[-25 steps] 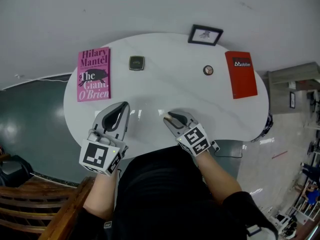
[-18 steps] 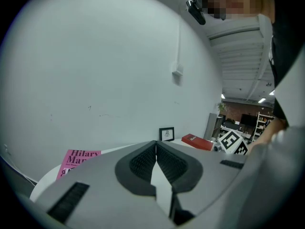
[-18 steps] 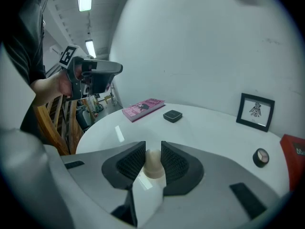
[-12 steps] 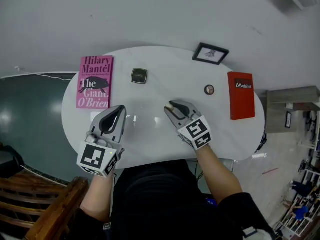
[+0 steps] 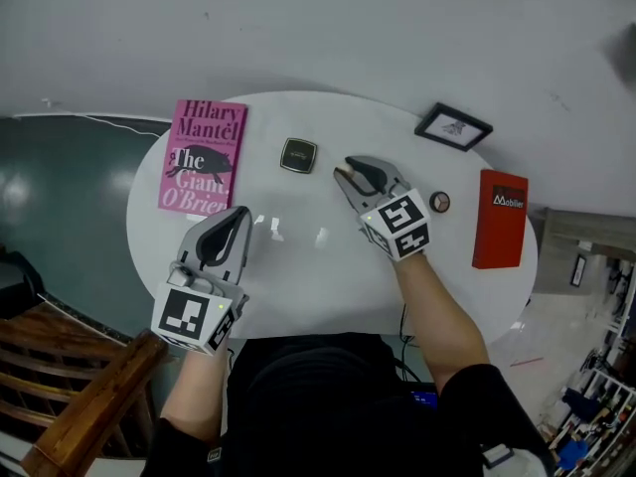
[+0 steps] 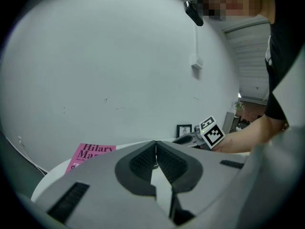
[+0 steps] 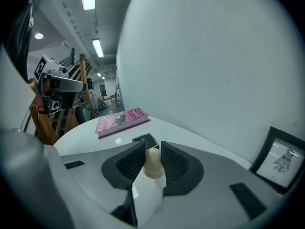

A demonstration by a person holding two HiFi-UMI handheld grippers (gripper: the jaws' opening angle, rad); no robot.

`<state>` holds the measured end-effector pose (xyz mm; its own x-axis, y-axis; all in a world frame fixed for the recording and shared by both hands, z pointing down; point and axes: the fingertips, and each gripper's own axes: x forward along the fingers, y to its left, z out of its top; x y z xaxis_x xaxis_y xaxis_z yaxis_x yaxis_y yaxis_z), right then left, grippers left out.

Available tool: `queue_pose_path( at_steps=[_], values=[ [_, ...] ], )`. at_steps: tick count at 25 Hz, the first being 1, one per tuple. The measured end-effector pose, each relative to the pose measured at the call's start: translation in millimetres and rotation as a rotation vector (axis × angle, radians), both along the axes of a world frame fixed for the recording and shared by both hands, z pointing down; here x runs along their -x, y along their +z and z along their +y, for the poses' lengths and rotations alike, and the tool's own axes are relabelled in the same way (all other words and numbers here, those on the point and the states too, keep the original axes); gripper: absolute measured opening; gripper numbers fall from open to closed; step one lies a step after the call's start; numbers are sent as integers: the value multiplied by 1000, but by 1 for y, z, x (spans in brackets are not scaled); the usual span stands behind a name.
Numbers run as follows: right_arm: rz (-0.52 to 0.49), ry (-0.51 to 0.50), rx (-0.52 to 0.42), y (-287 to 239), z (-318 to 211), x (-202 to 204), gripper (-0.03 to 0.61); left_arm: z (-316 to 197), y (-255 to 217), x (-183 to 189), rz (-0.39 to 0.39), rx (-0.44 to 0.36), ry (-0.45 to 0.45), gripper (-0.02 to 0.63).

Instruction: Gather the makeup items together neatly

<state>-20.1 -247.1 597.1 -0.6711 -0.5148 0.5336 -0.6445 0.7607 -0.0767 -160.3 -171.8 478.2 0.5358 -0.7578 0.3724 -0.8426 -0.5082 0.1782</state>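
Book (image 5: pixel 202 154), framed picture (image 5: pixel 453 126), red booklet (image 5: pixel 500 218), square compact (image 5: pixel 298 154) on table (image 5: pixel 298 276)

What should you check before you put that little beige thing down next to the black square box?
1. Small beige piece gripped by the right gripper: ok, both pads press on it.
2. Left gripper free to help: ok, its jaws are together with nothing between them.
3. Bare spot on the white table beside the black square compact: ok.
4. Pink book out of the way: ok, it lies apart from the compact.
5. Round compact gathered with the others: not ok, it lies apart, near the red booklet.
6. Beige piece will stand when set down: cannot tell.
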Motion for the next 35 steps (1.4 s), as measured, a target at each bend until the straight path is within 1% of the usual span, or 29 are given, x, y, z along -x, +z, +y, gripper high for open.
queue_pose_path(
  at_steps=[4, 8, 17, 26, 27, 29, 30, 35],
  values=[
    [29, -22, -1, 12, -13, 5, 112, 0, 6, 5, 6, 20, -30, 14],
    [39, -27, 9, 23, -17, 6, 112, -1, 10, 2, 13, 27, -34, 14],
    [35, -19, 19, 34, -23, 3, 112, -5, 13, -6, 14, 30, -26, 14],
    [9, -11, 20, 34, -23, 5, 117, -1, 15, -5, -3, 49, -25, 14],
    [5, -5, 20, 34, -24, 4, 121, -1, 15, -5, -4, 50, -24, 14],
    [-8, 7, 23, 30, -23, 3, 161, 0, 13, -5, 0, 48, -23, 14],
    [-19, 12, 26, 27, -22, 1, 170, 0, 11, -5, 3, 45, -22, 13],
    [-46, 50, 7, -9, -10, -12, 172, 6, -9, -5, 31, 19, 0, 14]
  ],
)
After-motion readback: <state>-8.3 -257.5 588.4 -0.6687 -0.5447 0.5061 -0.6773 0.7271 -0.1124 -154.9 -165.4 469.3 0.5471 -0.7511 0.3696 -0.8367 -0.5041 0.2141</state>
